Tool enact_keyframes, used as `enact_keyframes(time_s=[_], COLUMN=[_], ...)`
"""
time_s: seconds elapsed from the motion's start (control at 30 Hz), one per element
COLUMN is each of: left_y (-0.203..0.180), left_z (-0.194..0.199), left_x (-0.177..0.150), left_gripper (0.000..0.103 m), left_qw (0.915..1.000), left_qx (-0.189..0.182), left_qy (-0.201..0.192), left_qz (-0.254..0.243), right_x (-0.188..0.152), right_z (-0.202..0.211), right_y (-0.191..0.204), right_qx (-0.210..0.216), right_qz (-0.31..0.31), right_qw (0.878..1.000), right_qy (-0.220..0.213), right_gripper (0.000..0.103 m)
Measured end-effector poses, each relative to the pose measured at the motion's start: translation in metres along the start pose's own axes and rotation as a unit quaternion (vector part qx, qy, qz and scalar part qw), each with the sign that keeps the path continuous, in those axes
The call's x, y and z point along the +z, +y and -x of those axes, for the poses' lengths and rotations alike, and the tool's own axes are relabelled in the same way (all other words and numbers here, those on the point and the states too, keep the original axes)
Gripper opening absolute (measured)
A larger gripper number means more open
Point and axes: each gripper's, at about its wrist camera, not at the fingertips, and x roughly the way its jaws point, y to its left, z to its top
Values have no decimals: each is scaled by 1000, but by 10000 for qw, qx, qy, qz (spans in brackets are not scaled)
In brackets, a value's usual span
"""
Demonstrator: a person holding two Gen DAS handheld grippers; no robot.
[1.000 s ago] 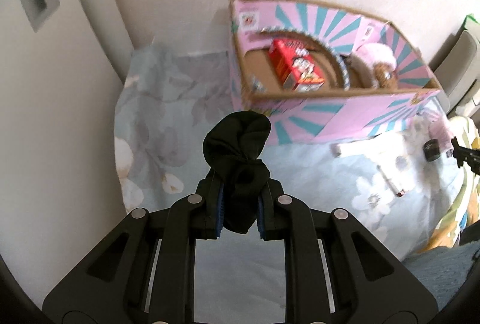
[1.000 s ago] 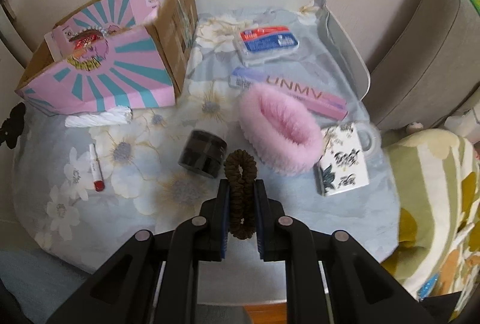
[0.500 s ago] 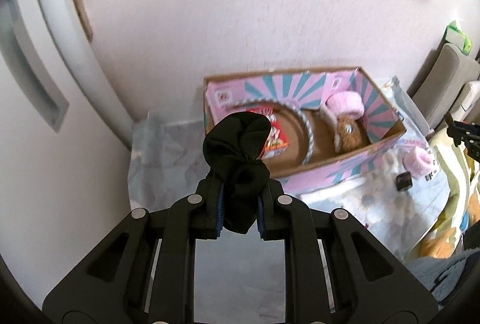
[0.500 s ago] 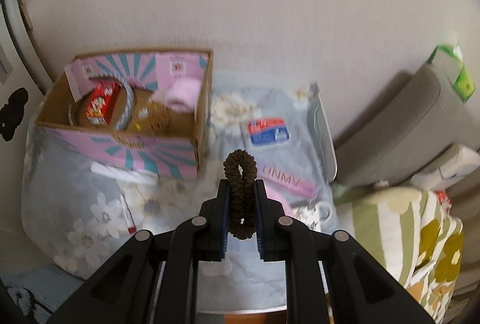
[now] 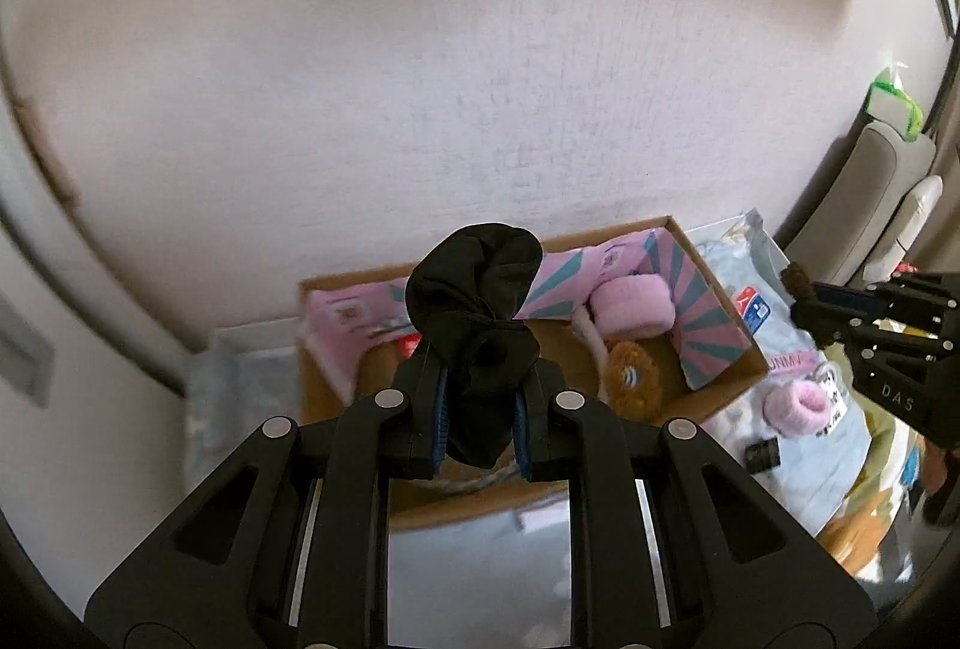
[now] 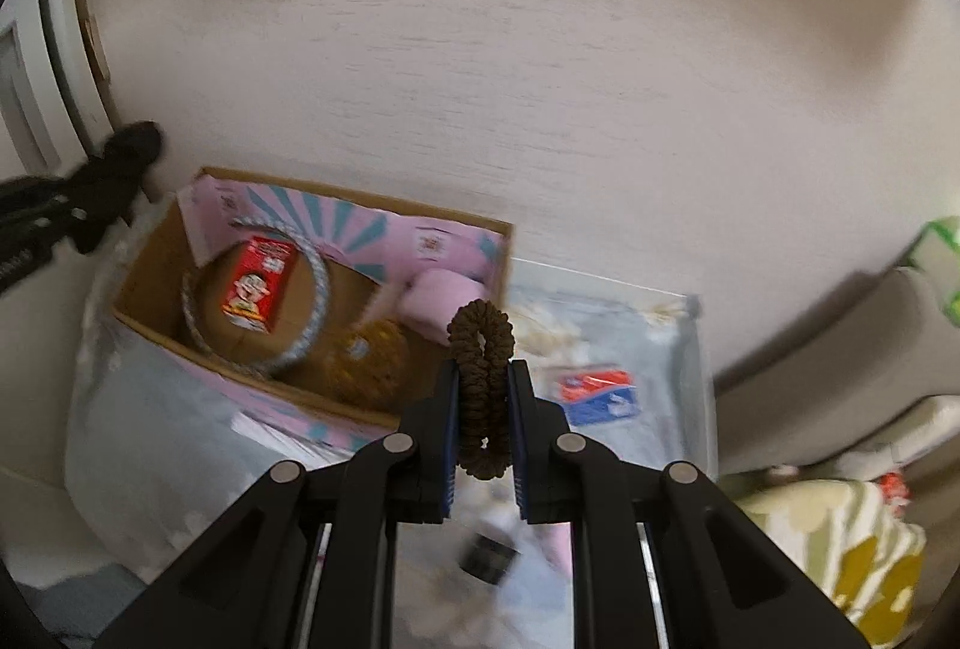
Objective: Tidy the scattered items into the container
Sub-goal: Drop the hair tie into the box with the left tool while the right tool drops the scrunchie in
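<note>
A pink and teal cardboard box [image 5: 711, 316] [image 6: 336, 214] stands open against the wall on a floral cloth. Inside lie a red carton [image 6: 259, 284], a grey ring [image 6: 318, 301], a brown plush [image 5: 630, 379] and a pink fluffy item [image 5: 633, 305]. My left gripper [image 5: 480, 418] is shut on a bunched black sock [image 5: 474, 301], held high above the box's near side. My right gripper [image 6: 485, 424] is shut on a brown hair scrunchie [image 6: 482, 349], raised over the box's right corner. Each gripper shows at the edge of the other's view.
On the cloth right of the box lie a blue and red packet [image 6: 597, 394], a pink fluffy band [image 5: 795, 406], a black jar [image 5: 762, 454] and a pink tube [image 5: 789, 362]. Grey cushions [image 6: 840, 349] and a patterned pillow [image 6: 828, 541] crowd the right side.
Both grippers have risen and tilted up toward the wall, each keeping its item. The box has slid lower and closer in both views, and the loose items have dropped toward the frame edges.
</note>
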Motion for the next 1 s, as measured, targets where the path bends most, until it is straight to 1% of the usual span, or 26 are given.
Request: enact_keyframes(time_s=[0.03, 0.1, 0.17, 0.23, 0.33, 0.43, 0.6, 0.63, 0.67, 0.7, 0.73, 0.77, 0.8, 0.83, 0.87, 0.9, 0.93, 1.0], left_y=[1, 3, 4, 2, 1, -1, -3, -2, -2, -2, 0, 4, 8, 11, 16, 18, 21, 24], left_z=[-16, -33, -52, -66, -77, -83, -83, -83, -83, -83, -84, -84, -83, -81, -79, -76, -74, -71], left_x=[-1, -5, -12, -17, -20, -20, -17, -15, -14, -13, -12, -12, -12, -12, -13, -14, -15, -16], left_gripper=[14, 14, 14, 14, 14, 14, 15, 19, 35, 50, 57, 67, 71, 73, 78, 81, 81, 81], left_qw=[9996, 9984, 9971, 9964, 9960, 9953, 9957, 9957, 9961, 9959, 9954, 9945, 9942, 9941, 9936, 9934, 9931, 9930], left_qx=[-159, -243, -198, -135, -84, -119, -111, -95, 12, 52, 219, 304, 223, 128, 65, 84, 122, 136], left_qy=[199, 396, 614, 745, 820, 862, 838, 836, 804, 813, 835, 871, 872, 847, 811, 799, 792, 786], left_qz=[143, 321, 405, 377, 343, 414, 388, 380, 372, 382, 413, 488, 586, 672, 782, 822, 850, 870], right_x=[4, 10, 15, 18, 19, 20, 26, 27, 29, 29, 29, 30, 29, 29, 28, 27, 26, 24], right_z=[-7, -19, -33, -48, -65, -80, -92, -93, -96, -97, -99, -99, -99, -98, -97, -95, -93, -88], right_y=[-1, -3, -1, 5, 16, 26, 41, 41, 42, 43, 43, 43, 41, 39, 36, 30, 26, 18], right_qx=[136, 242, 355, 512, 658, 966, 1160, 1195, 1210, 1223, 1227, 1187, 1025, 940, 934, 1001, 1065, 1105], right_qz=[-113, -323, -437, -403, -275, -237, -101, -91, -92, -100, -99, -111, -139, -158, -195, -290, -372, -495], right_qw=[9998, 9991, 9983, 9974, 9962, 9930, 9907, 9902, 9898, 9896, 9893, 9899, 9919, 9930, 9932, 9925, 9918, 9911], right_qy=[42, 89, 155, 305, 497, 631, 706, 719, 740, 755, 778, 771, 733, 692, 664, 634, 604, 545], right_gripper=[14, 14, 14, 14, 14, 14, 14, 14, 16, 23, 38, 48, 54, 61, 65, 71, 74, 75])
